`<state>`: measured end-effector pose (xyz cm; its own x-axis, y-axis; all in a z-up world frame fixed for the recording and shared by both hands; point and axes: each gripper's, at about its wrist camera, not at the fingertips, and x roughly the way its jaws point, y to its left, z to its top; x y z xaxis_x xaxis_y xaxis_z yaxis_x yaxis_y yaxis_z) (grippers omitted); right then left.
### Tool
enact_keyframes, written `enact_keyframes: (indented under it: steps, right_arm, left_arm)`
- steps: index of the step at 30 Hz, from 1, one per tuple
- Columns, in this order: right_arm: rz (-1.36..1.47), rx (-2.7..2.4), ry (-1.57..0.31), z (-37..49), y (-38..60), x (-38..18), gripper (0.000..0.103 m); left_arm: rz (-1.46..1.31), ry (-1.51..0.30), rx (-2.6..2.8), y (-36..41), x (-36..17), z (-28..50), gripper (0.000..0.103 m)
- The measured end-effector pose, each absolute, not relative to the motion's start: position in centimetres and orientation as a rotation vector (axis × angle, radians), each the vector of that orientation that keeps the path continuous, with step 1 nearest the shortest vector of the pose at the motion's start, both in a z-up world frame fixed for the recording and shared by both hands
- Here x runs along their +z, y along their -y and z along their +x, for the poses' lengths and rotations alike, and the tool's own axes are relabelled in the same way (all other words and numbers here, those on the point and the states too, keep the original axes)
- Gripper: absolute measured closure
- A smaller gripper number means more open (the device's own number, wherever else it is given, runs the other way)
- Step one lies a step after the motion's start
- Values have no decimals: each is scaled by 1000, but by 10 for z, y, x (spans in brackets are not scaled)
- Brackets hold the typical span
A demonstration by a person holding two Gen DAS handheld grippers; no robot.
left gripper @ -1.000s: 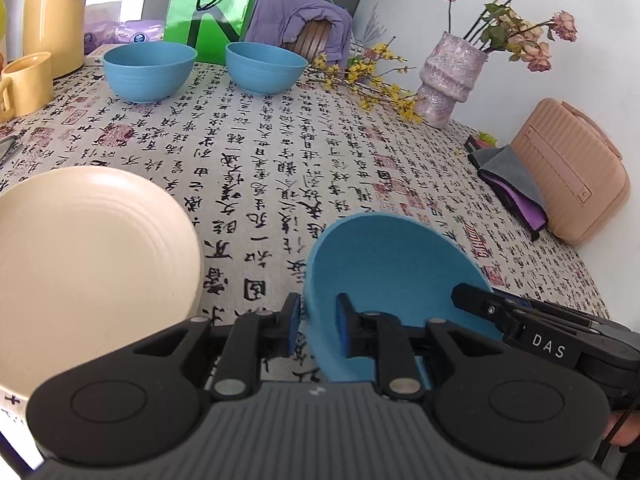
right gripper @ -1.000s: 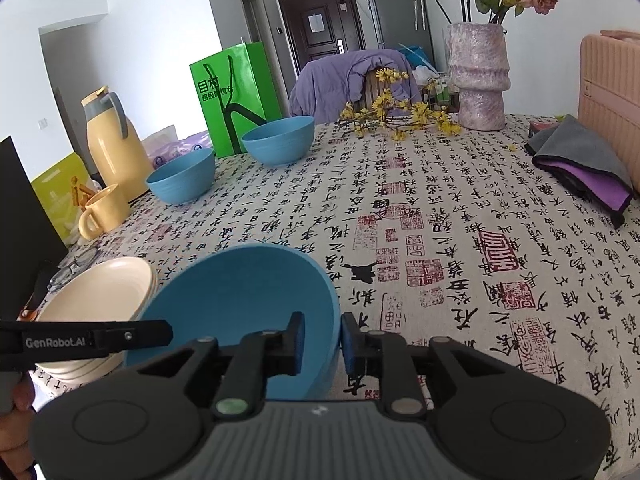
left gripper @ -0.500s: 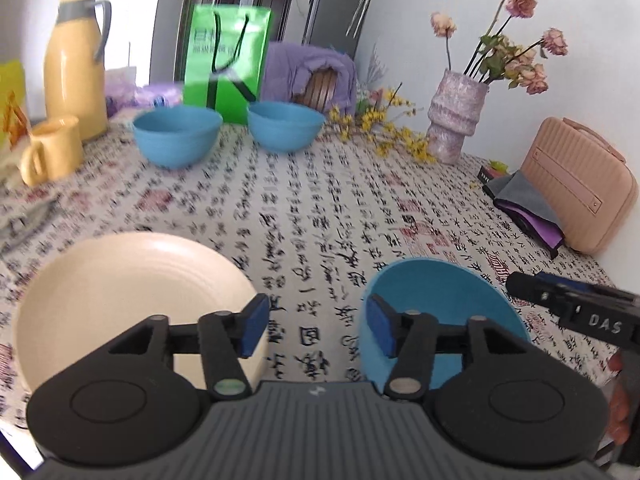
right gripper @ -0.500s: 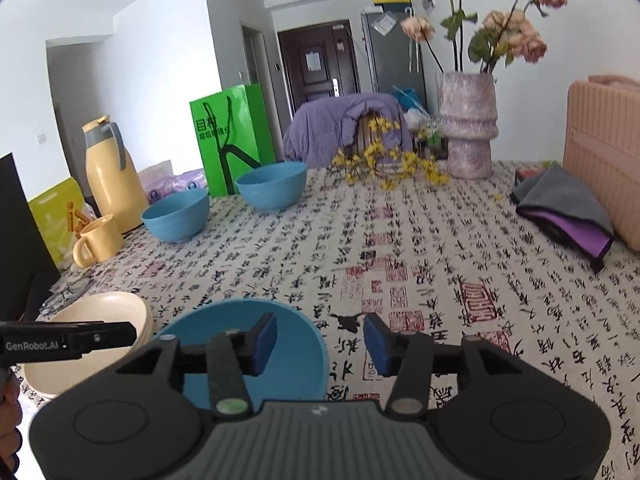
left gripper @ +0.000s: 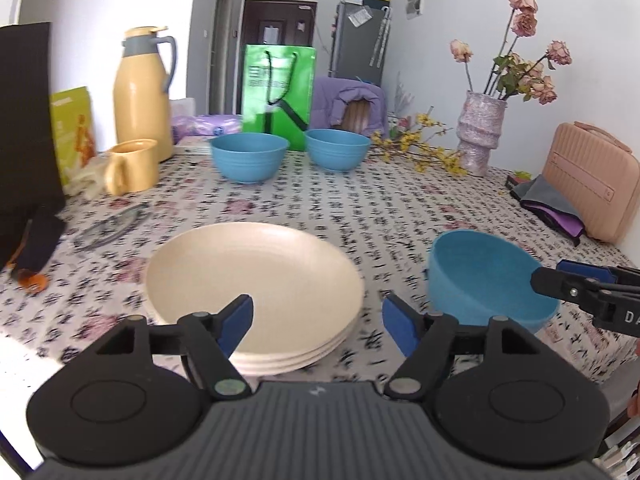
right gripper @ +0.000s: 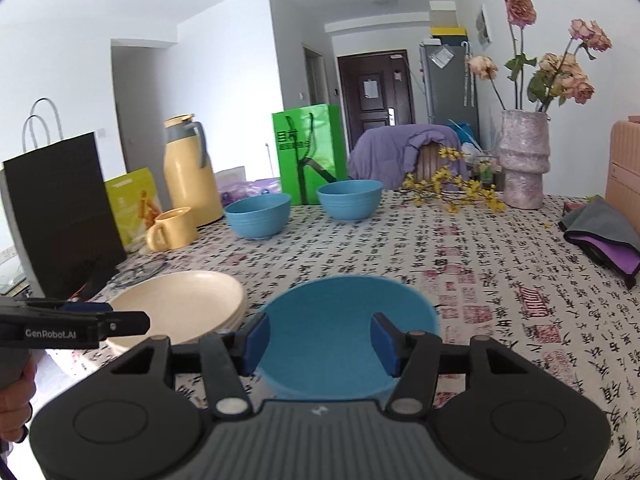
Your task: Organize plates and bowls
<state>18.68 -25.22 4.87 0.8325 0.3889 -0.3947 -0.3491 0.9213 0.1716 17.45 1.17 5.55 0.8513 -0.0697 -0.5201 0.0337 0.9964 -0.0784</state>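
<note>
A blue bowl stands upright on the tablecloth, to the right of a stack of cream plates. My right gripper is open just behind the bowl; the bowl's near rim shows in the gap, and the pads do not touch it. My left gripper hovers over the front edge of the plate stack, its jaws opening with nothing held. Each gripper appears in the other's view: the right gripper beside the bowl, the left gripper by the plates. Two more blue bowls sit at the back.
A yellow jug, yellow mug and black paper bag stand at the left. A green bag is behind the far bowls. A vase of flowers, pink case and folded cloth line the right side.
Both grippers were shut on opposite rims of the near blue bowl. They have let go, opened and drawn back, and the bowl now stands on the table beside the plates.
</note>
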Motion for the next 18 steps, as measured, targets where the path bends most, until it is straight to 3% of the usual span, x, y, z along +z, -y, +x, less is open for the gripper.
enact_keyframes:
  steps: [9,18]
  right_arm:
    - [75,437,-427,176,229,51,48]
    - [62,459,-424,212,211,63,48]
  left_arm:
    - [-107,-513,-17,-41,60,159,30]
    - [-154,-508,18,-79,68,193,30]
